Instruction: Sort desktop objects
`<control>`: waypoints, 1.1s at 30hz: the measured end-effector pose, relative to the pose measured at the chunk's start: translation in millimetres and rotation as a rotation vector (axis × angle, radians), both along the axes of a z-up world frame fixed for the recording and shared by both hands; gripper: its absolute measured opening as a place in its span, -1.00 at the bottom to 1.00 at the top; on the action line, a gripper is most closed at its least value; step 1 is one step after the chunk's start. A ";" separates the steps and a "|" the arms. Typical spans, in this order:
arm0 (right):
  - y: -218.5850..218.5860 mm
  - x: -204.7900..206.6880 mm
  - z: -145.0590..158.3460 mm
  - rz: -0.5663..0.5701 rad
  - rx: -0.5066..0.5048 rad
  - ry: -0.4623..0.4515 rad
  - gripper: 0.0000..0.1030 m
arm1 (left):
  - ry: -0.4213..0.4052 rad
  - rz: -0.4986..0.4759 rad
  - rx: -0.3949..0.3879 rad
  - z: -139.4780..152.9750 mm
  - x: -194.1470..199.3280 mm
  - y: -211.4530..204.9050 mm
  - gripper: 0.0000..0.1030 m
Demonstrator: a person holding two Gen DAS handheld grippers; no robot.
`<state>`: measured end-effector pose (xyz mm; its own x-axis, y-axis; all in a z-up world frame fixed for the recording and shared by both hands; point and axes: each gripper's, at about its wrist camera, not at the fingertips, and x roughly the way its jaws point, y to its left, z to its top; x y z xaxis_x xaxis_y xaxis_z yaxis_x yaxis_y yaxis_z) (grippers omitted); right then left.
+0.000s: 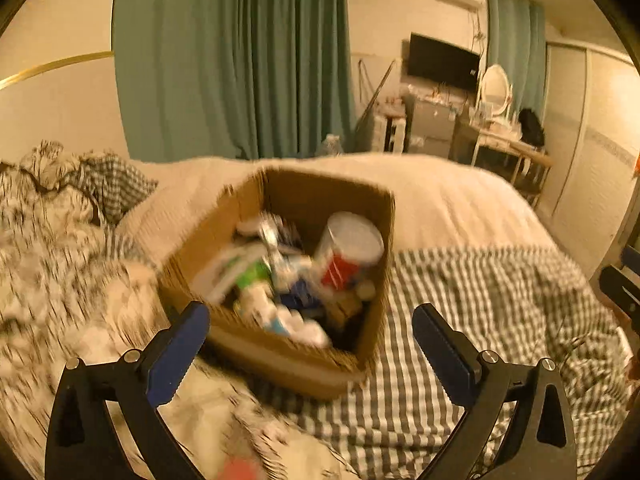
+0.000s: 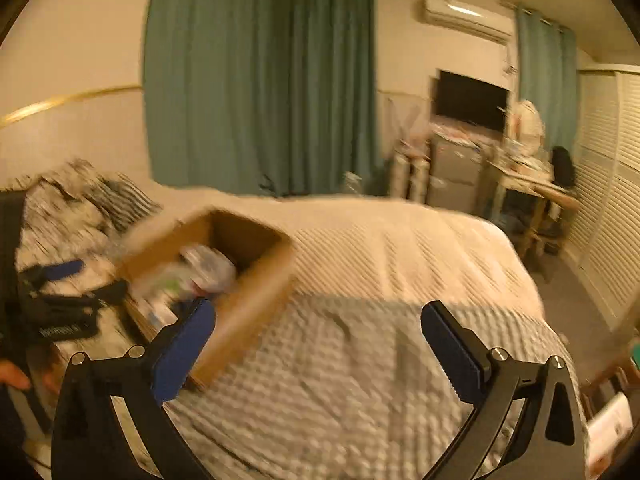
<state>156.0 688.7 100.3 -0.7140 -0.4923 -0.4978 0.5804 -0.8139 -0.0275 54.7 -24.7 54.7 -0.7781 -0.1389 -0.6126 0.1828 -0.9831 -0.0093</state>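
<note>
An open cardboard box (image 1: 280, 364) sits on the bed, blurred. Inside lie several items, among them a red and white can (image 1: 348, 252) and green and white packets (image 1: 240, 272). My left gripper (image 1: 311, 310) is open just in front of the box's near wall, with nothing between its blue pads. In the right wrist view the box (image 2: 248, 304) lies to the left. My right gripper (image 2: 319, 306) is open over the checked bedding (image 2: 340, 380), its left finger in front of the box's corner. The left gripper (image 2: 86, 282) also shows there, left of the box.
A crumpled patterned blanket (image 1: 60, 240) lies left of the box and a cream quilt (image 1: 460, 200) behind it. Teal curtains (image 1: 232, 60), a dressing table with a mirror (image 1: 496, 88) and a wardrobe (image 2: 608, 200) stand beyond. A person's hand (image 2: 12, 376) is at the left edge.
</note>
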 end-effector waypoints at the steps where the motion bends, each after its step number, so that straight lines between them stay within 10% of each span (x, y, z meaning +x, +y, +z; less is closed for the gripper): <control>1: 8.1 -1.6 -9.4 -0.023 0.008 -0.010 0.99 | -0.002 0.017 0.024 -13.2 1.4 8.5 1.00; 9: 62.9 -2.2 -102.4 -0.129 -0.079 -0.123 0.99 | 0.067 0.118 0.040 -73.0 23.2 51.2 1.00; 33: 58.2 -7.5 -115.6 -0.107 -0.064 -0.141 0.99 | 0.076 0.054 -0.064 -61.1 22.2 92.2 1.00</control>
